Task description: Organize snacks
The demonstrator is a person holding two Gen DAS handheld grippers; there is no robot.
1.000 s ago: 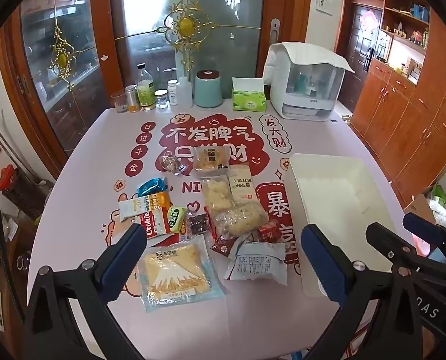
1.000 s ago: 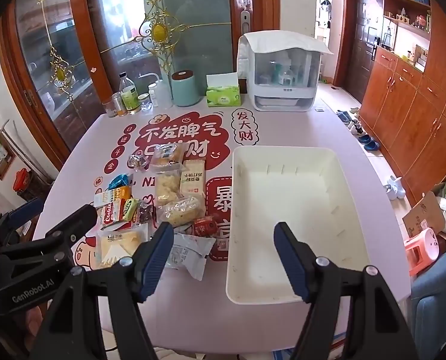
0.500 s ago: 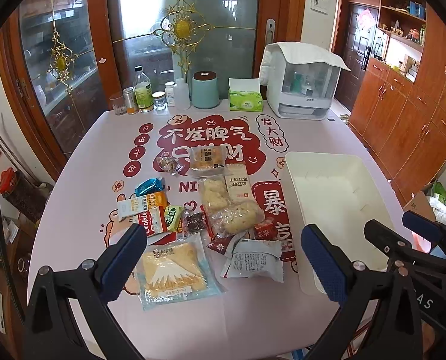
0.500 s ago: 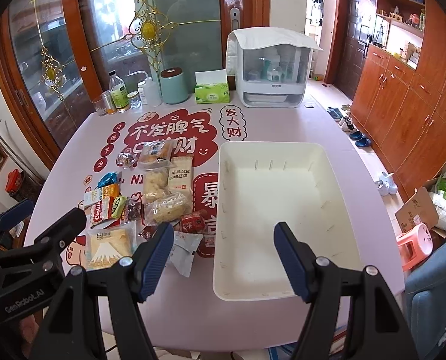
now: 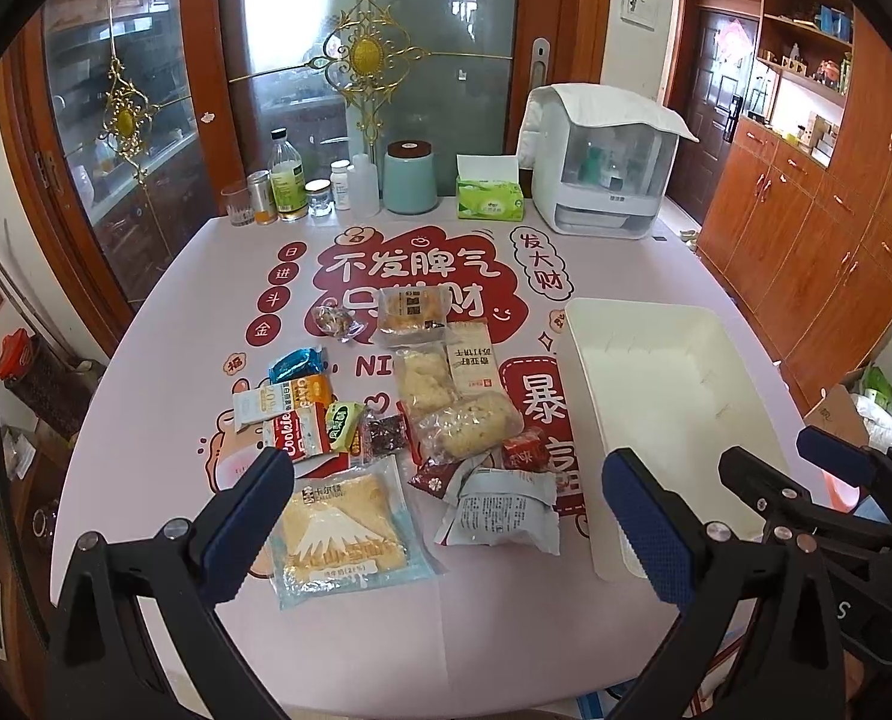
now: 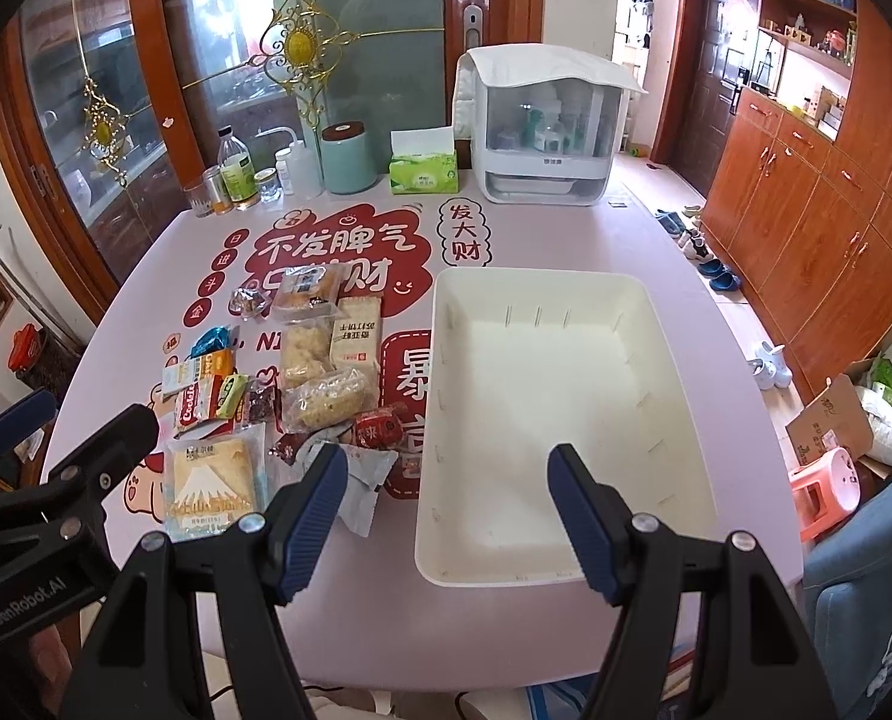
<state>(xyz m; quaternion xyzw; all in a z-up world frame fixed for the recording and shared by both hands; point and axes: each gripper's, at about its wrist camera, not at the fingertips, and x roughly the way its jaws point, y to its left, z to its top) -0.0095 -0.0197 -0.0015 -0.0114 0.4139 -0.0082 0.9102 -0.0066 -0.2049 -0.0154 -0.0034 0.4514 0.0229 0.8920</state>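
Observation:
Several snack packets lie in a loose cluster on the pink table: a clear pack with a mountain print [image 5: 341,537] [image 6: 212,483] nearest me, a grey-white pack [image 5: 503,510] [image 6: 359,480], a puffed-rice bag [image 5: 467,426] [image 6: 326,399], a red cookie pack [image 5: 296,429] and a cracker pack [image 5: 473,363]. An empty white bin [image 5: 671,408] [image 6: 542,408] stands to their right. My left gripper [image 5: 446,525] is open and empty above the near snacks. My right gripper [image 6: 446,519] is open and empty over the bin's near left corner.
Bottles and jars [image 5: 287,186], a teal canister [image 5: 410,177], a tissue box [image 5: 489,198] and a white covered rack [image 5: 602,168] line the table's far edge. Wooden cabinets [image 6: 818,228] stand to the right. A pink stool [image 6: 824,492] and boxes sit on the floor.
Both grippers have drawn back and up a little, so the snacks and bin look smaller. The right view has shifted right, centring the bin more. Nothing on the table moved.

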